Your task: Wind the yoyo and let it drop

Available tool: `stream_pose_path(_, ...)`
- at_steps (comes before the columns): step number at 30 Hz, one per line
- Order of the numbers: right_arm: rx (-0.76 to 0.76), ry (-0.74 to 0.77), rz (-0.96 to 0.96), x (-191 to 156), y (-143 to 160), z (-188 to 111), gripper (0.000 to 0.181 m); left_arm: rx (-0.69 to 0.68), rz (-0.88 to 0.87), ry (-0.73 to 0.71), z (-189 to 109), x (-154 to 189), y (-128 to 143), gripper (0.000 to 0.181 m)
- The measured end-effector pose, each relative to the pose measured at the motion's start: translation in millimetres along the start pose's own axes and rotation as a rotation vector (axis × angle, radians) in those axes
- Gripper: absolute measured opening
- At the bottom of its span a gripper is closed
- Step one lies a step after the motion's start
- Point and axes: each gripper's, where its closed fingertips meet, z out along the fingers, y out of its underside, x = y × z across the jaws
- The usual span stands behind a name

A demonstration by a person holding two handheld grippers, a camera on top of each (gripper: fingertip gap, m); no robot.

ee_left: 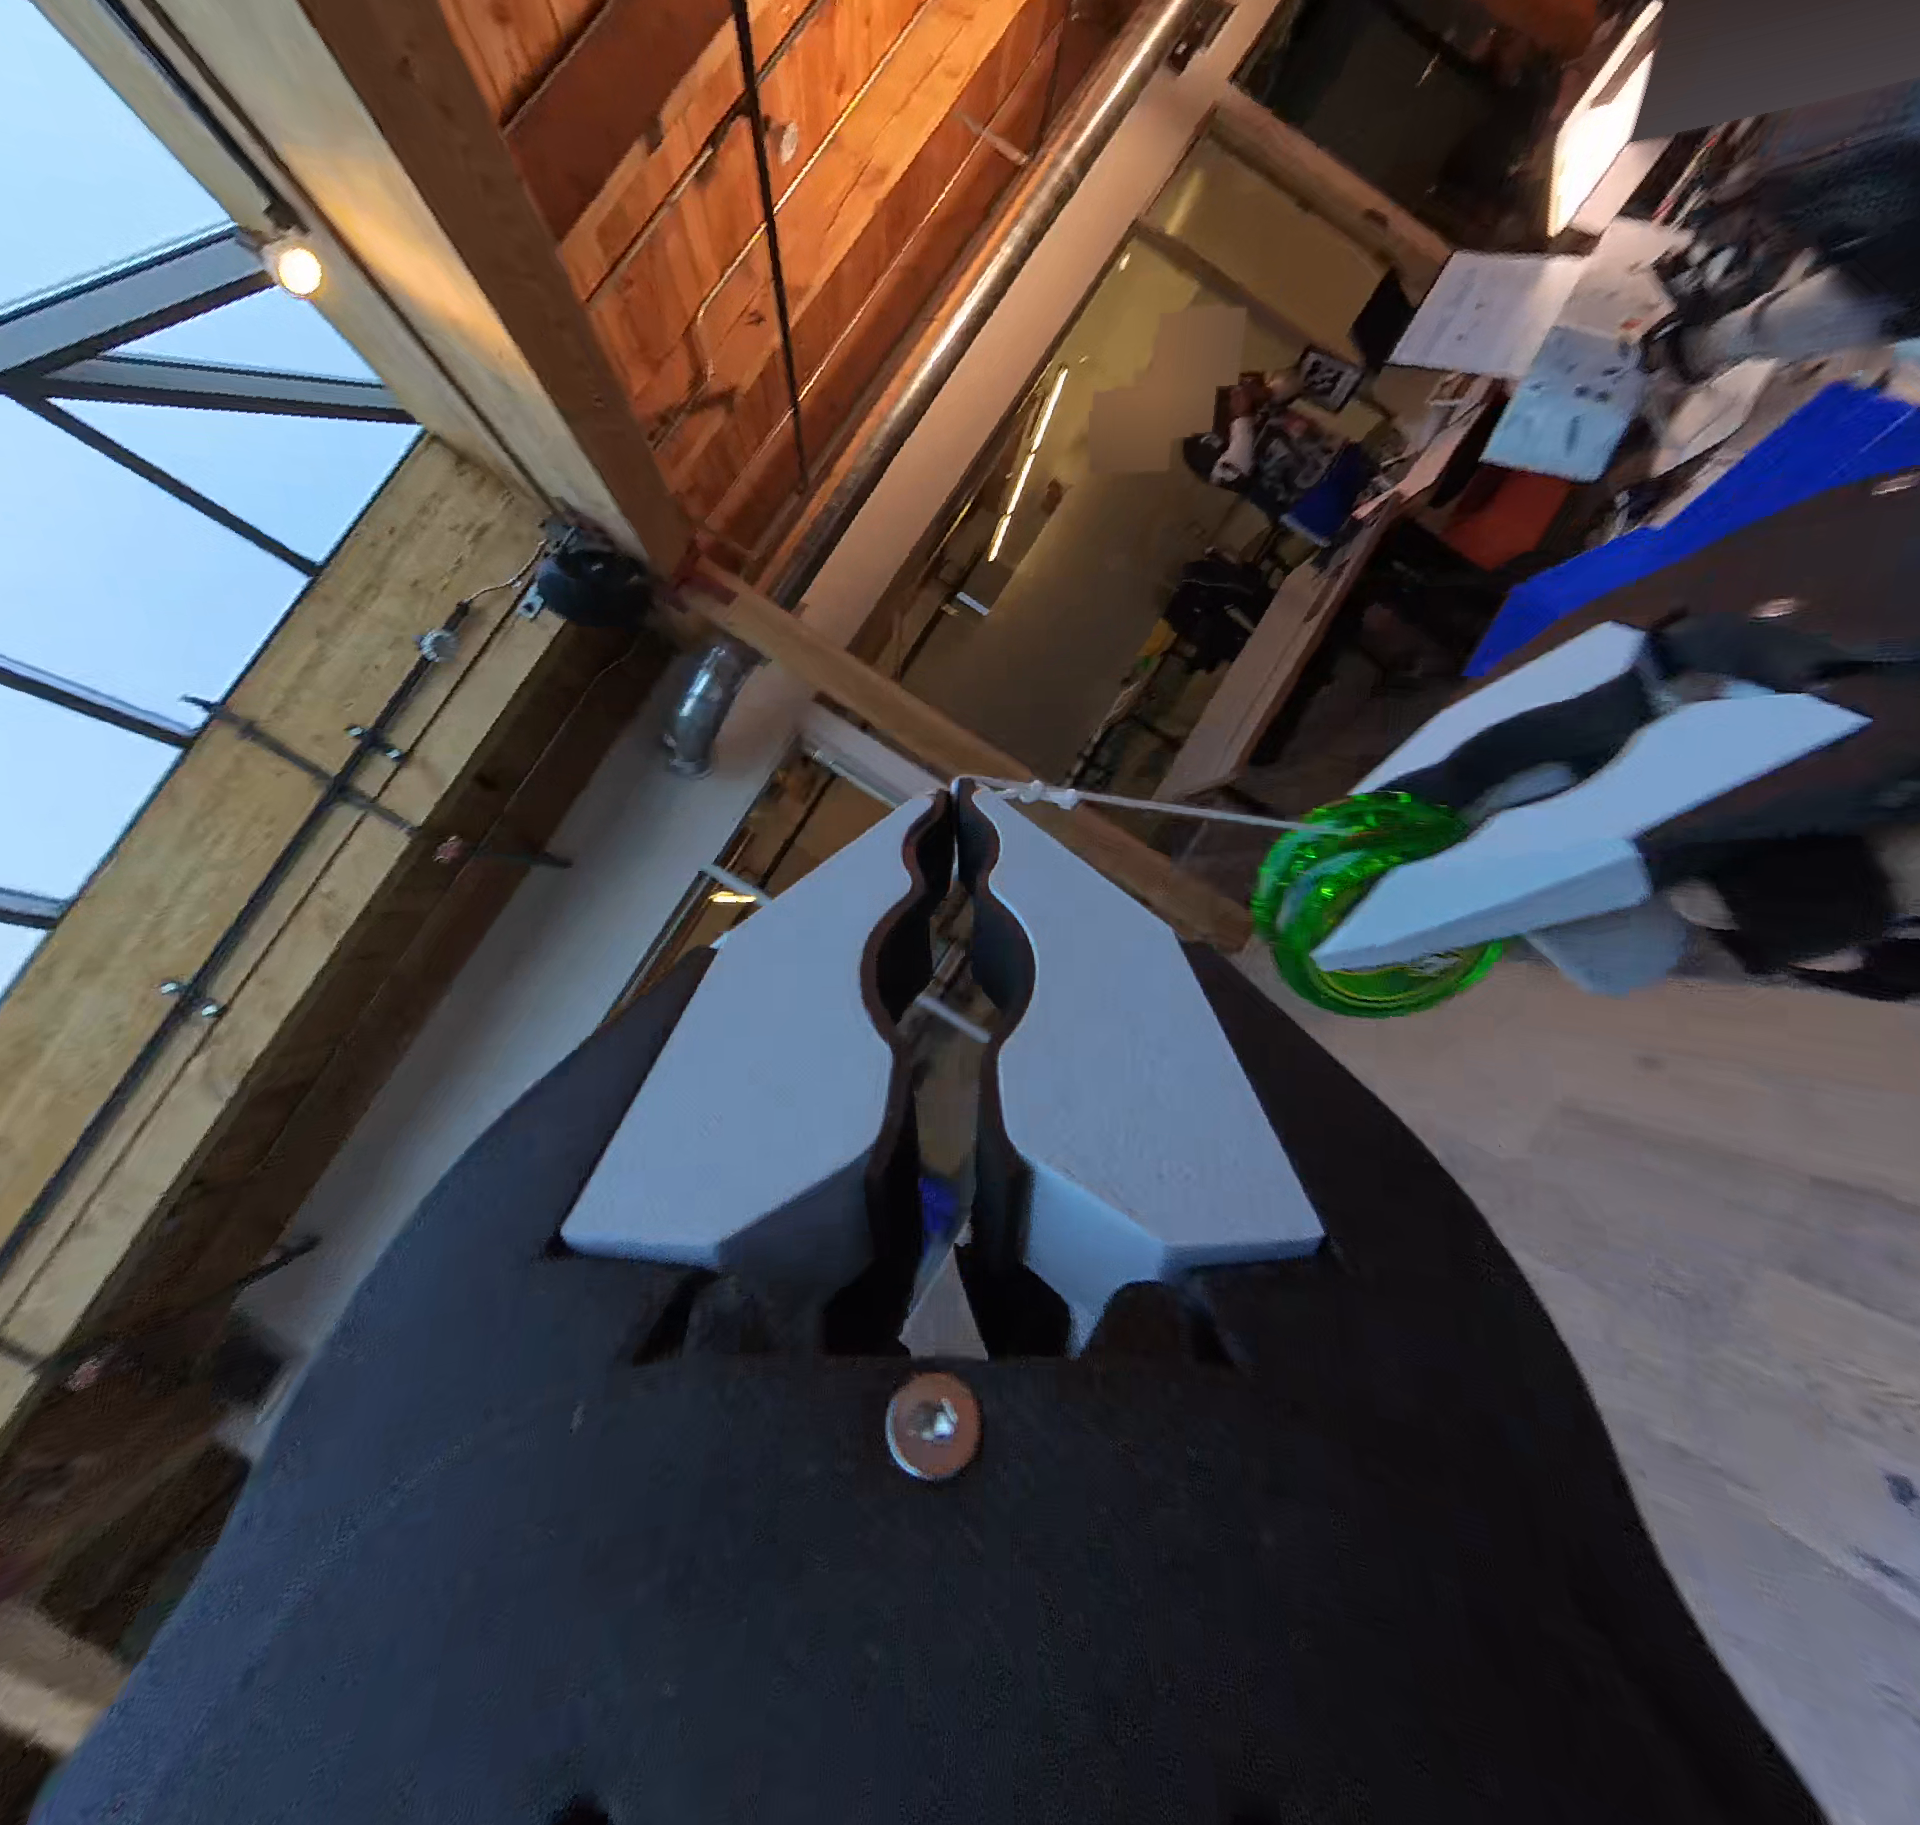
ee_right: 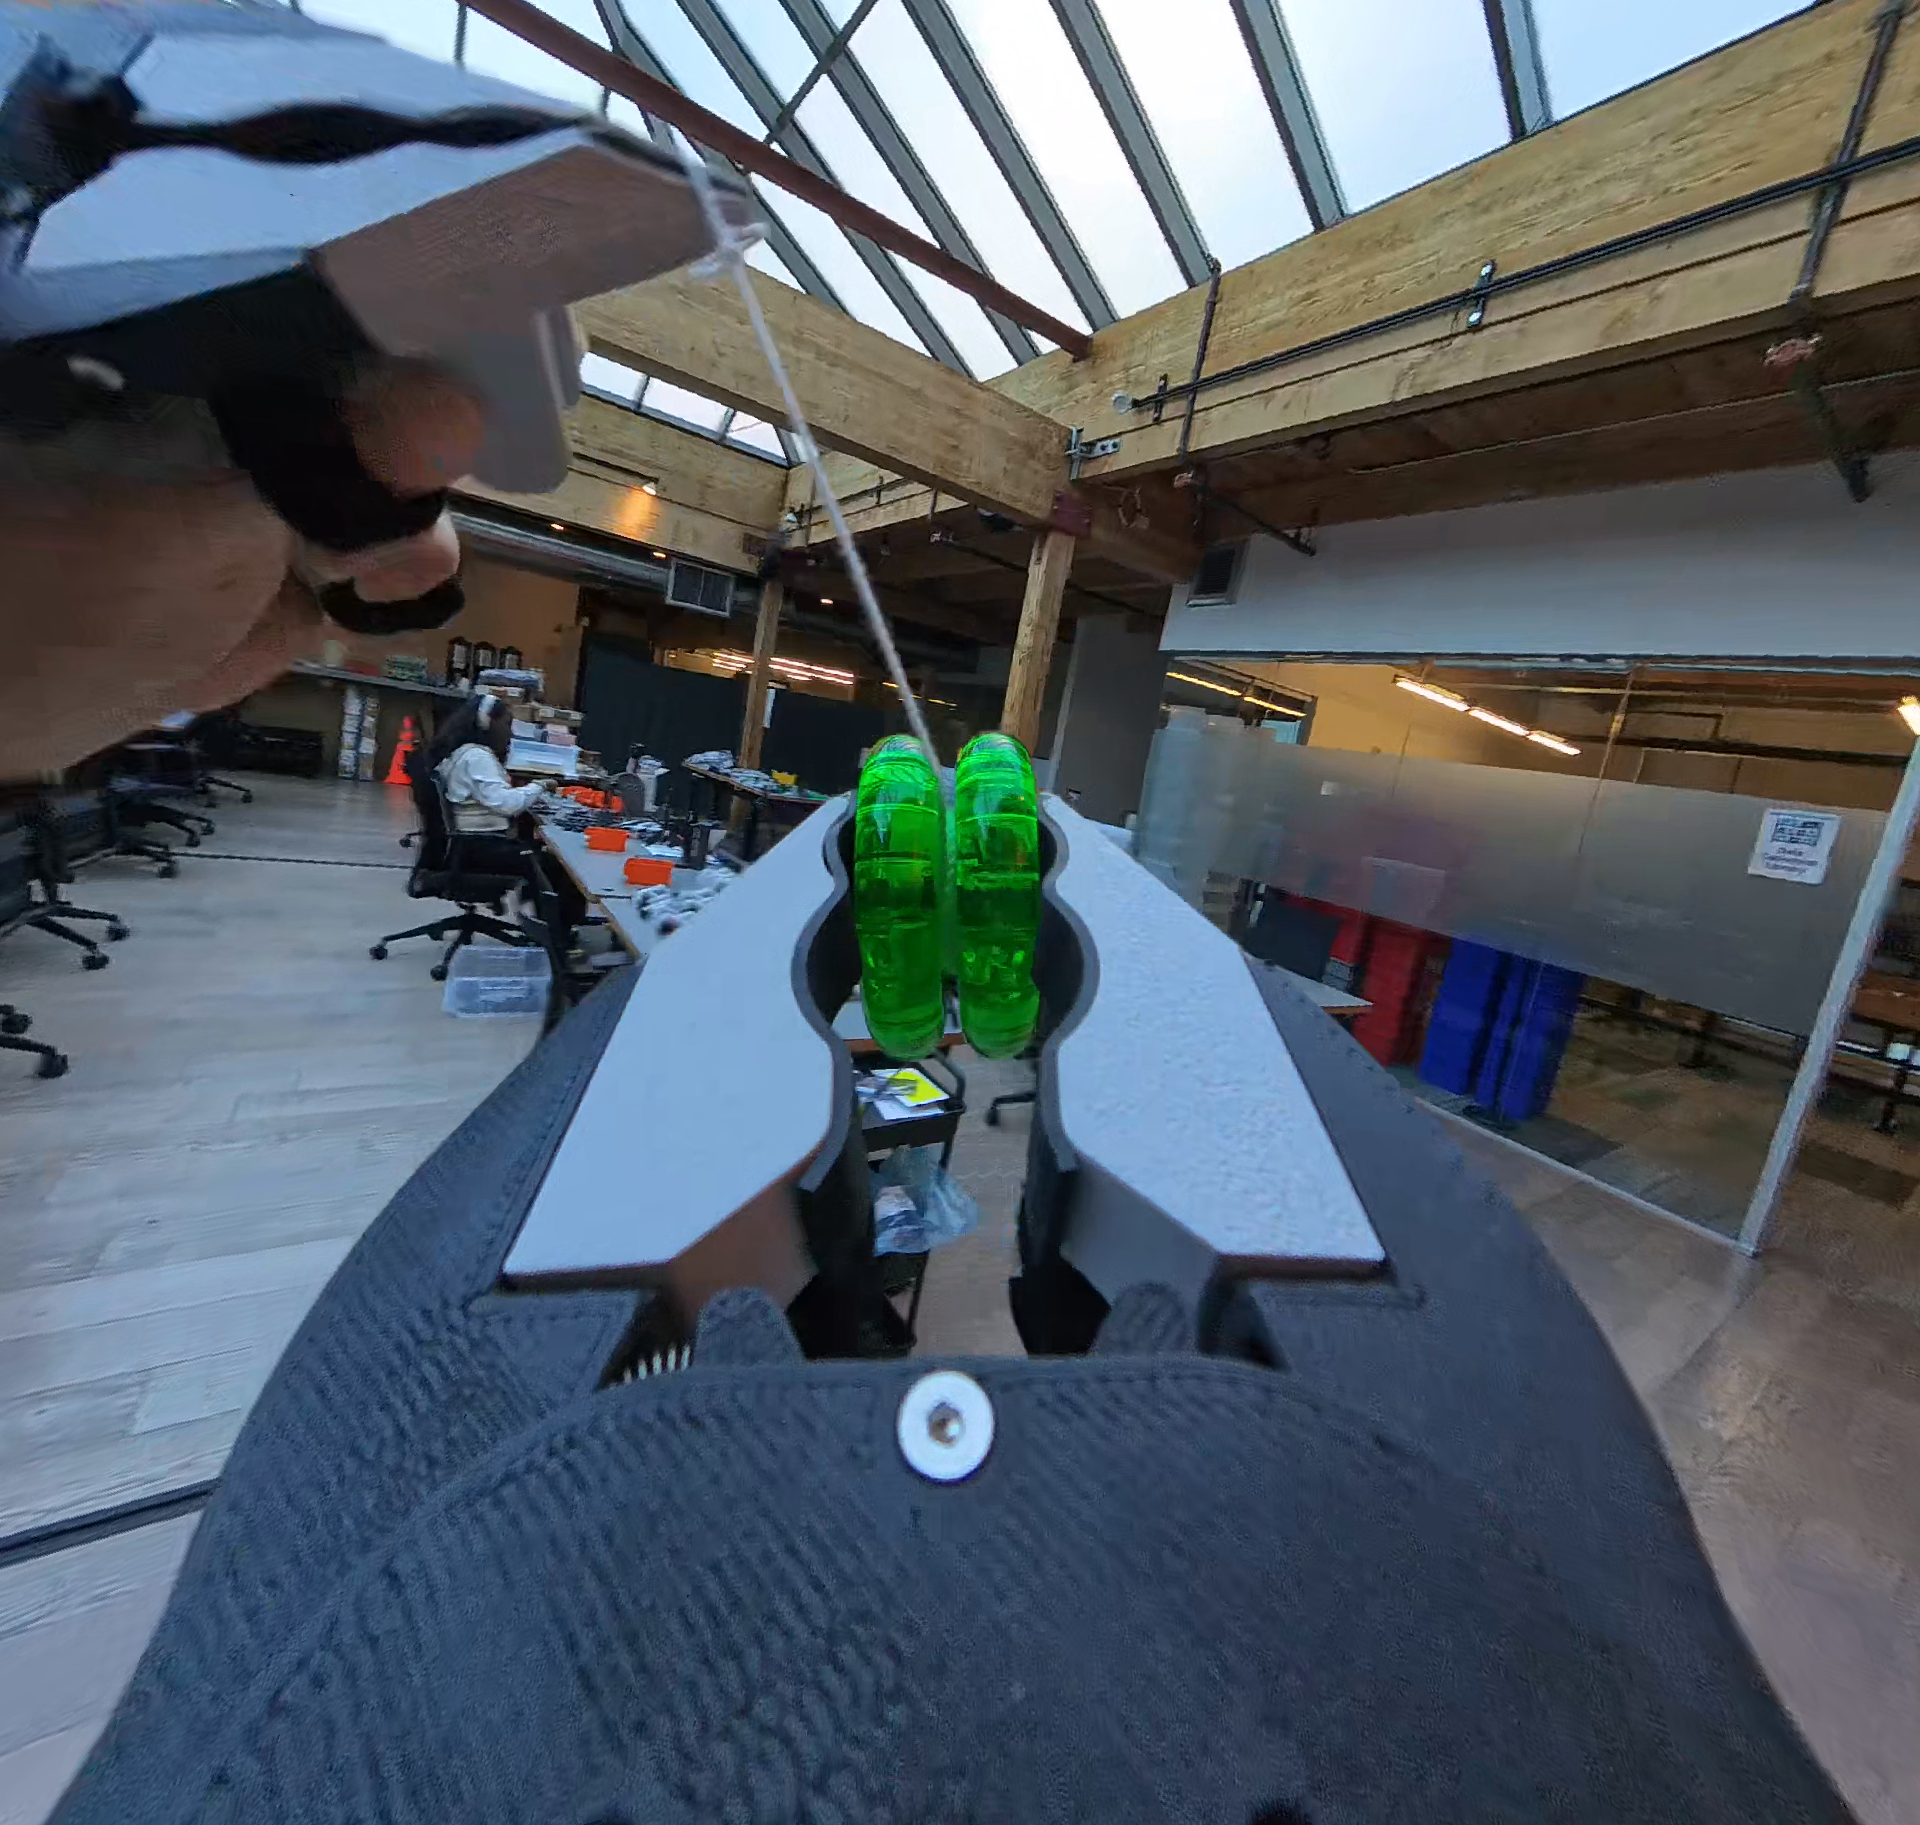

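Note:
A clear green yoyo (ee_right: 943, 892) sits edge-on between the fingers of my right gripper (ee_right: 943, 819), which is shut on it. A white string (ee_right: 831, 497) runs taut from the yoyo's groove up to my left gripper (ee_right: 717, 186), at the upper left of the right wrist view. In the left wrist view my left gripper (ee_left: 958, 788) is shut on the string's knotted end (ee_left: 1039, 794). The string (ee_left: 1184, 813) goes right to the yoyo (ee_left: 1351, 918), held by the right gripper (ee_left: 1382, 871). Both are held up in the air, close together.
A hand (ee_right: 156, 612) holds the left gripper. Below lie a wooden floor (ee_right: 208, 1100), long work tables (ee_right: 613, 882) with a seated person (ee_right: 483, 788), office chairs (ee_right: 62, 902), blue bins (ee_right: 1496, 1027) and a glass partition (ee_right: 1558, 871). Wooden beams (ee_right: 1558, 206) and a skylight are overhead. The left gripper's tips are roughly 10 cm from the right gripper's.

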Motion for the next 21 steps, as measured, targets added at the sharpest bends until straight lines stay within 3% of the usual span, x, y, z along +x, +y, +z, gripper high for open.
stream_pose_path(3, 0.017, 0.111, -0.092, 12.6, -5.0, 28.2, 0.027, -0.087, 0.088, -0.010, 44.4, -26.0, 2.9, 0.000)
stream_pose_path(7, -0.003, 0.143, -0.056, 24.3, -14.4, 57.4, 0.028, -0.194, 0.175, 0.028, 92.0, -48.8, 13.0, 0.000)
stream_pose_path(8, -0.017, 0.141, -0.069, 24.0, -17.5, 56.8, 0.036, -0.214, 0.190, 0.030, 97.8, -52.2, 17.5, 0.000)
stream_pose_path(9, -0.031, 0.150, -0.080, 25.6, -21.1, 52.2, 0.073, -0.235, 0.196, 0.031, 102.0, -55.1, 23.2, 0.000)
stream_pose_path(10, -0.059, 0.137, -0.088, 24.8, -22.5, 42.5, 0.096, -0.252, 0.199, 0.029, 104.9, -57.9, 28.8, 0.000)
stream_pose_path(12, -0.083, 0.063, -0.081, 19.6, -27.9, 5.2, 0.102, -0.272, 0.198, 0.015, 107.6, -62.9, 37.0, 0.000)
stream_pose_path(15, -0.029, 0.004, -0.024, 26.6, -39.2, -77.2, 0.082, -0.273, 0.169, -0.014, 107.8, -68.6, 43.4, 0.000)
stream_pose_path(17, -0.011, 0.045, -0.038, 44.6, -36.3, -131.3, 0.074, -0.272, 0.175, -0.043, 105.3, -72.7, 44.2, 0.000)
stream_pose_path(21, -0.151, 0.218, -0.112, 94.1, 1.7, -224.3, 0.071, -0.296, 0.221, -0.062, 99.6, -73.8, 48.8, 0.000)
